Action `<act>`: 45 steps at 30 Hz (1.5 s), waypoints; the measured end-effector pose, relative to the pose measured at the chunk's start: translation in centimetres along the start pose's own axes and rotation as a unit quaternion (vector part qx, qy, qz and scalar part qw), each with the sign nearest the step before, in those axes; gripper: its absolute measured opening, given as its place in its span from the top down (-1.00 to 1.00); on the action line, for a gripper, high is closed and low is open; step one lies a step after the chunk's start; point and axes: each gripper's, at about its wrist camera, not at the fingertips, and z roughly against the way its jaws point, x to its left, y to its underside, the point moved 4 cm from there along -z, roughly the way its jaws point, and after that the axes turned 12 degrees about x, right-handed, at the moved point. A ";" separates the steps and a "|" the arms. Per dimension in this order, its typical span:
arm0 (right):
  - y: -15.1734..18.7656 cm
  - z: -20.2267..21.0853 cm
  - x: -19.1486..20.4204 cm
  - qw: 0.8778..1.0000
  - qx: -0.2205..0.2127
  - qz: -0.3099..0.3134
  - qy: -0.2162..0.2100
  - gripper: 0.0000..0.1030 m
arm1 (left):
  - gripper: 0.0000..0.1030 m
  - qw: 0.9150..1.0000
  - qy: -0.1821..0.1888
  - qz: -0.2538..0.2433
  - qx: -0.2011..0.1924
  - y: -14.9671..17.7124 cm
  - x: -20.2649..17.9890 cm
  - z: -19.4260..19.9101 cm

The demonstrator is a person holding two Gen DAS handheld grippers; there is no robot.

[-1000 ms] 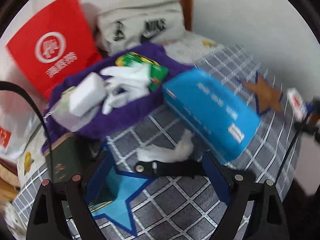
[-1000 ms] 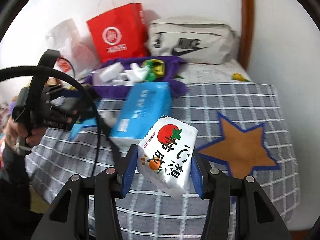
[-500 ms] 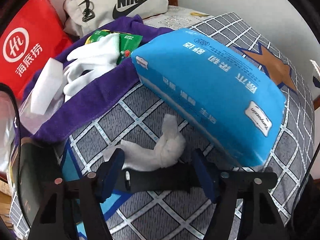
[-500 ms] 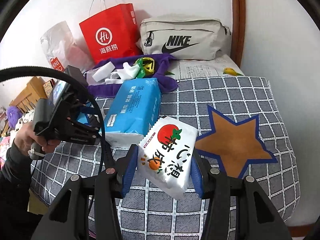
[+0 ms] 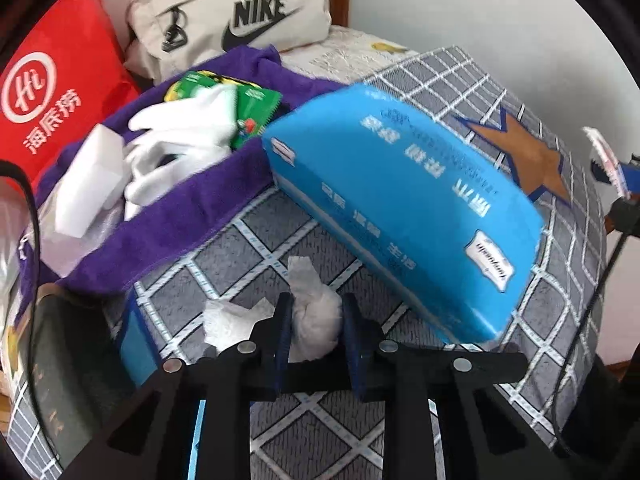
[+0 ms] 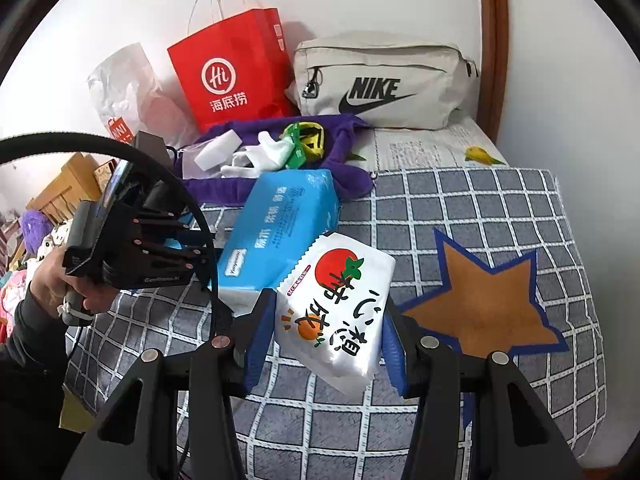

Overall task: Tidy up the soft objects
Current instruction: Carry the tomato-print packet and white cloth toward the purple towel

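- Now left gripper (image 5: pixel 314 322) just closed narrow on crumpled white tissue (image 5: pixel 314 312) lying on checked bedspread (image 5: pixel 400 420), just beside blue tissue pack (image 5: pixel 400 208); pads pressed its sides, likely to lift it clear
- Right gripper (image 6: pixel 326 332) clamped mid-width around white snack packet (image 6: pixel 340 312), held tilted above bedspread, probably parked until a spot is picked
- Purple towel (image 5: pixel 180 216) heaped with white gloves (image 5: pixel 180 140) and white sponge block (image 5: pixel 90 184), seemingly the collection pile

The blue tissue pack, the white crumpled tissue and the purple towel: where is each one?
blue tissue pack (image 5: pixel 400 208): left wrist view, on its broad printed face.
white crumpled tissue (image 5: pixel 314 316): left wrist view, on the wad between the gripper's pads.
purple towel (image 5: pixel 168 224): left wrist view, on its front fold.
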 end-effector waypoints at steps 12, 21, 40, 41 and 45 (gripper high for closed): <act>-1.6 1.4 3.5 0.999 -0.016 0.050 0.007 0.05 | 0.55 0.995 0.030 0.061 -0.068 0.9 2.8 7.2; -2.9 2.4 6.0 0.996 -0.031 0.078 -0.006 0.05 | 0.55 0.988 0.043 0.094 -0.114 1.6 4.5 11.7; -12.8 -1.6 6.5 0.994 -0.024 0.088 -0.058 0.05 | 0.55 0.968 0.048 0.187 -0.161 2.1 11.1 13.2; -13.8 -1.9 6.5 0.994 -0.025 0.085 -0.061 0.05 | 0.56 0.967 0.047 0.191 -0.162 1.9 11.7 13.1; -17.3 -2.9 6.5 0.995 -0.033 0.074 -0.061 0.05 | 0.56 0.962 0.049 0.208 -0.167 0.7 14.5 12.9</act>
